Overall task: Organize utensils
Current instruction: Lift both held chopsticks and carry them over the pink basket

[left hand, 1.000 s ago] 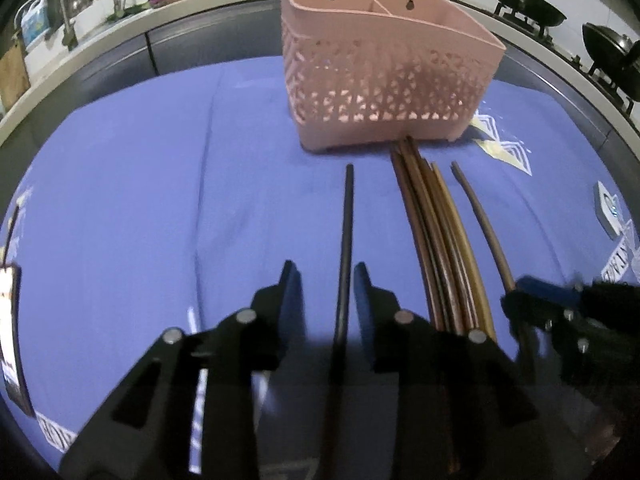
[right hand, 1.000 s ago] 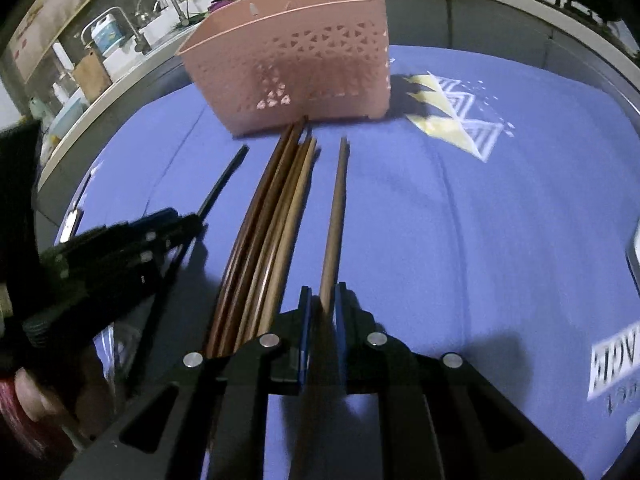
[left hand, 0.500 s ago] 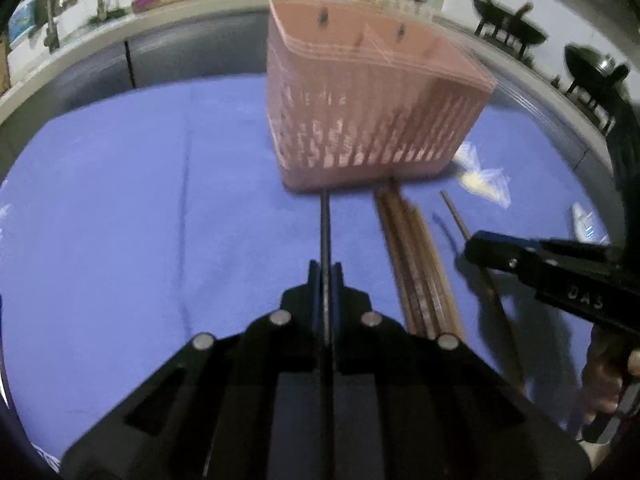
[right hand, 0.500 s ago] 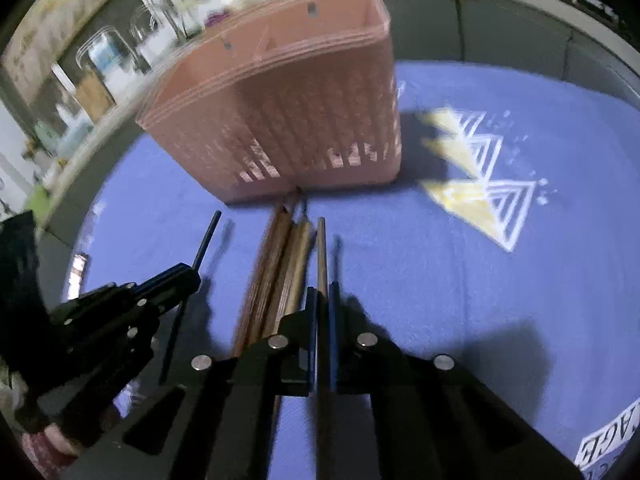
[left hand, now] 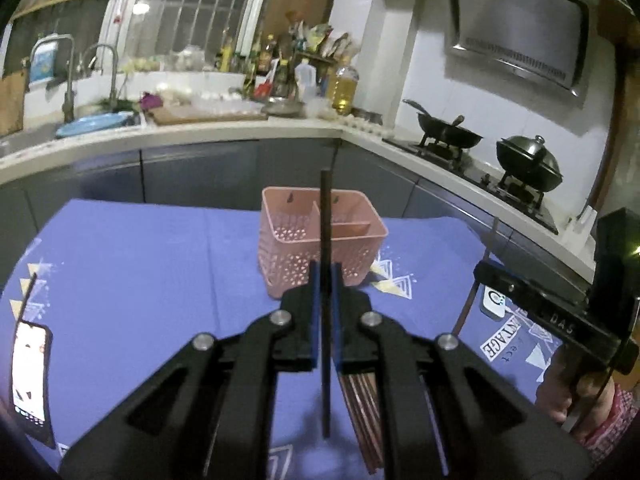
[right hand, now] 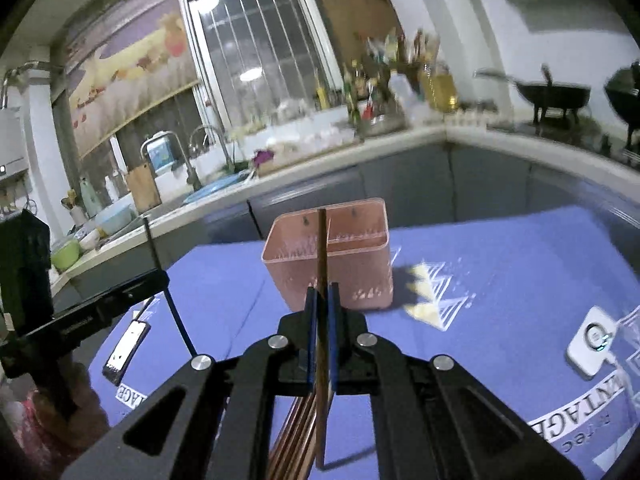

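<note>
Left wrist view: left hand-held gripper (left hand: 325, 280) clenches a thin black chopstick (left hand: 325, 216); tip it steeply before lowering into the pink perforated plastic basket (left hand: 320, 240).

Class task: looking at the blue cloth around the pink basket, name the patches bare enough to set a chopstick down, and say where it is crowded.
Free: the cloth between the phone and the pink basket. Crowded: below the basket, where the brown chopsticks lie, and right, around the white device.

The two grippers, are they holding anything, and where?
Left gripper pinches a black chopstick partway along. Right gripper pinches a brown chopstick, also partway along.
</note>
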The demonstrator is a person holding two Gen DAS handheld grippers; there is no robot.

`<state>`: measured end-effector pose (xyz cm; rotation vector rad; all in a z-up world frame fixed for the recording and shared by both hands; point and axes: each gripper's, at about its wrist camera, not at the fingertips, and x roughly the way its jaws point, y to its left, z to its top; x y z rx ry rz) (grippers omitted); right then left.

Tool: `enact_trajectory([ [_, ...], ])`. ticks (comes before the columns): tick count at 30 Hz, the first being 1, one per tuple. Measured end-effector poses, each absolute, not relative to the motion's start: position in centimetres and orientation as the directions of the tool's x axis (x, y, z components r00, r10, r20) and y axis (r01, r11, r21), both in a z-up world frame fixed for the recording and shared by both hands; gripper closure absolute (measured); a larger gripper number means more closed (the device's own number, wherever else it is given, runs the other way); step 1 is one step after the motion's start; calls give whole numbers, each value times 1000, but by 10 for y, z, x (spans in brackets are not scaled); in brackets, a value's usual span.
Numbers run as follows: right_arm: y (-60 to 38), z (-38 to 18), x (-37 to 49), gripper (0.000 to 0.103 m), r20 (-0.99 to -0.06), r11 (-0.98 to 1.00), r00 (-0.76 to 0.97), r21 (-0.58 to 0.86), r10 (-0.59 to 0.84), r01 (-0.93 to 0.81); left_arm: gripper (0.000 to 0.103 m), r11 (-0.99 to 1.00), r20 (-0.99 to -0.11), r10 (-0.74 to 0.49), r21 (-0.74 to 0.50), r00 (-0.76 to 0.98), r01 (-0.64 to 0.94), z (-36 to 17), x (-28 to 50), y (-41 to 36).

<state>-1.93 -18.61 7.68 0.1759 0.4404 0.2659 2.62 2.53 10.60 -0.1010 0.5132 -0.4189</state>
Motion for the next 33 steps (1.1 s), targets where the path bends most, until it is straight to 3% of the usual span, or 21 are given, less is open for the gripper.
enact_trajectory([
  [5, -183, 77, -11, 98, -427, 958, 861, 201, 275, -206, 98, 914, -466, -405, -178, 787, 364, 105, 23, 25],
  [8, -182, 91, -8, 98, -401, 955, 871, 201, 284, -219, 98, 913, -447, -408, -188, 796, 362, 117, 29, 28],
  [16, -170, 170, 38, 98, -198, 950, 935, 172, 293, -261, 98, 920, -278, -374, -232, 885, 316, 197, 71, 39],
  [21, -161, 187, 88, 98, -129, 956, 953, 149, 273, -253, 98, 947, -211, -301, -180, 930, 265, 219, 108, 28],
  [27, -151, 159, 156, 98, -233, 954, 928, 137, 292, -266, 98, 954, -280, -285, -181, 917, 241, 194, 168, 14],
  [33, -138, 120, 172, 97, -343, 944, 879, 135, 330, -302, 98, 958, -380, -284, -149, 880, 245, 154, 190, 4],
])
